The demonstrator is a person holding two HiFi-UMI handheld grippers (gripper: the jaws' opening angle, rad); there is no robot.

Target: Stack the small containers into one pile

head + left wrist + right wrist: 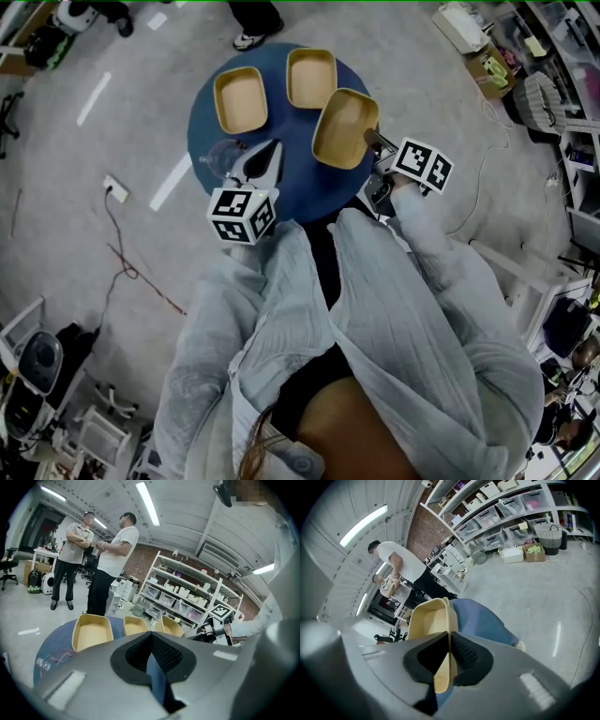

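Three small yellow containers sit over a round blue table (281, 192). The left container (240, 98) and the middle container (311, 77) rest flat at the far side. The right container (344, 128) is tilted, and my right gripper (375, 142) is shut on its near rim. In the right gripper view the yellow container (429, 618) stands on edge, its wall pinched between the pads of the right gripper (449, 645). My left gripper (255, 167) hovers over the table's near left, shut with nothing in it. Its own view shows all three containers (91, 631) ahead of the shut left gripper (151, 638).
A clear plastic item (222, 157) lies on the table beside the left gripper. Two people (112, 559) stand beyond the table's far side. Storage shelves (187, 595) line the back right. A power strip and cable (114, 190) lie on the floor at left.
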